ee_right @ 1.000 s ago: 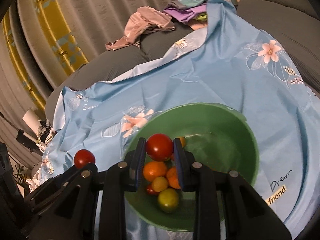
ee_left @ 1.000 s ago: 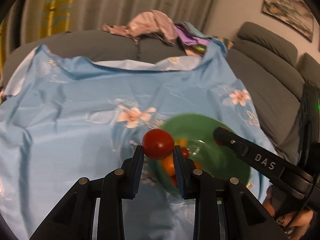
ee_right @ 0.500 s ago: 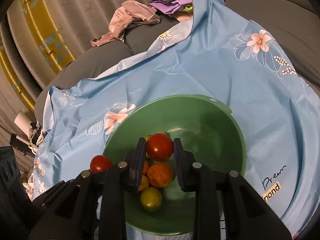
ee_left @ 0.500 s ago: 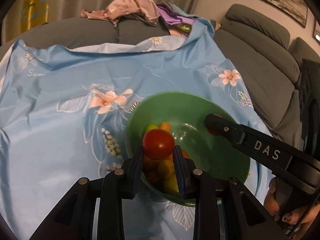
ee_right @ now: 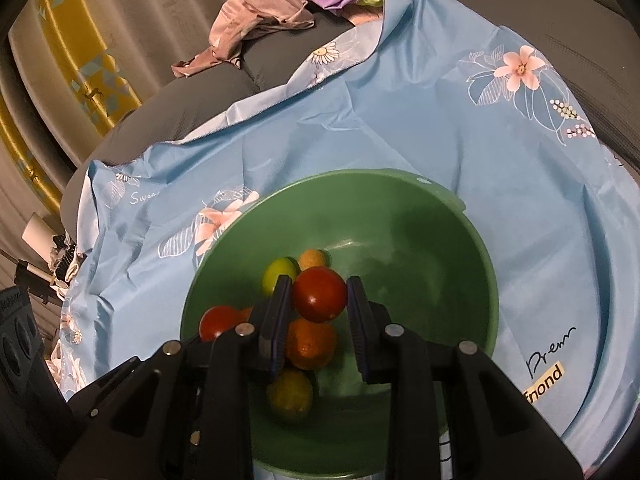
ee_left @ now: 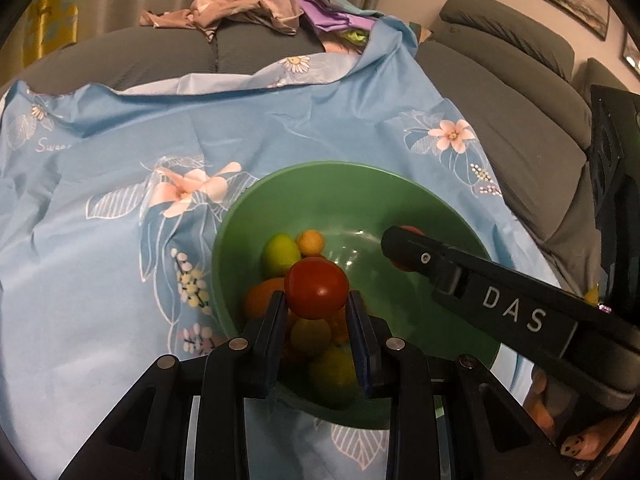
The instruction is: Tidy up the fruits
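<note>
**Both grippers over the green bowl, each holding a red tomato**

Since a second ago both grippers have come down toward the bowl; it fills more of each view, and the left gripper's tomato, earlier seen over the rim and cloth, now sits over the fruit pile.

Left wrist view: left gripper (ee_left: 316, 312) clenched on a red tomato (ee_left: 316, 289), pads pressing both sides, lower centre of frame. Behind it the green bowl (ee_left: 400, 196) rests on a light blue flowered cloth (ee_left: 120, 280). In the bowl: a green fruit (ee_left: 281, 254), a small orange fruit (ee_left: 310, 241), more orange and yellow pieces partly hidden by the fingers. Right gripper (ee_left: 402, 250) enters from the right edge, marked "DAS", tip over the bowl with a red fruit only partly showing behind it.

Right wrist view: right gripper (ee_right: 318, 308) clamped on a second red tomato (ee_right: 319, 294), centre of frame, above the bowl's interior (ee_right: 432, 264). Directly below it an orange (ee_right: 310, 346), and lower a yellow-green fruit (ee_right: 290, 396). Left gripper's tomato (ee_right: 218, 322) shows at lower left, inside the bowl's rim line.

Background: grey sofa (ee_left: 520, 120) under the cloth, heap of clothes (ee_left: 244, 4) at the top, curtains behind.
</note>
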The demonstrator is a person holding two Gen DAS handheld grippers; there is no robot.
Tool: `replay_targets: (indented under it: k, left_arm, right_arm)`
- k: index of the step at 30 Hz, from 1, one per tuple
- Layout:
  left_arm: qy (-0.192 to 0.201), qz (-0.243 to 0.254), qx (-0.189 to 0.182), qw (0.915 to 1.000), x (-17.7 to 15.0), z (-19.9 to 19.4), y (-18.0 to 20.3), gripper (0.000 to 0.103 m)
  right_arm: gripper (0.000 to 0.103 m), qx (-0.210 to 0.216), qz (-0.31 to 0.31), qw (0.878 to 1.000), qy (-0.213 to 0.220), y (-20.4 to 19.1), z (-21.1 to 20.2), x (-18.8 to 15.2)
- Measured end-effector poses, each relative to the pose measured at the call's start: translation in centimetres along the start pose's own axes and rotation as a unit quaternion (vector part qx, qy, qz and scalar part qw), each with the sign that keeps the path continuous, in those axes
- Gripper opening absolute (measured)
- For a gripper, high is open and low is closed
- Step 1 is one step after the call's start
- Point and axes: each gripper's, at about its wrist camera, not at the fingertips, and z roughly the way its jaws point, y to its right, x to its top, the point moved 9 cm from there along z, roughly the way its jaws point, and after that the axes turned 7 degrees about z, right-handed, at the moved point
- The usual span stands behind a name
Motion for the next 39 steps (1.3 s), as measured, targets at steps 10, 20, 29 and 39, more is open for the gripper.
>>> replay_targets:
  k: [10, 20, 29, 39]
  left_arm:
    - [-0.002, 0.002, 0.005, 1.0000, -0.2, 0.4, 0.2, 0.030]
    - [-0.003, -0.010, -0.003, 0.9999, -0.1, 0.3, 0.1, 0.030]
    - [0.018, 0.005, 0.026, 0.9995, 0.8, -2.3, -0.3, 0.041]
    - [0.037, 0.002, 0.050, 0.9980, 1.2, -4.3, -1.1, 0.058]
  right_arm:
    - [0.029, -0.011, -0.008, 1.000, -0.008, 0.1, 0.5, -0.3]
    - [0.041, -0.020, 0.002, 1.000, -0.005, 0.6, 0.4, -0.1]
    - [0.059, -0.009, 0.009, 1.000, 0.028, 0.3, -1.7, 0.8]
    - [0.064, -0.015, 0.009, 0.999, 0.046, 0.4, -3.0, 1.4]
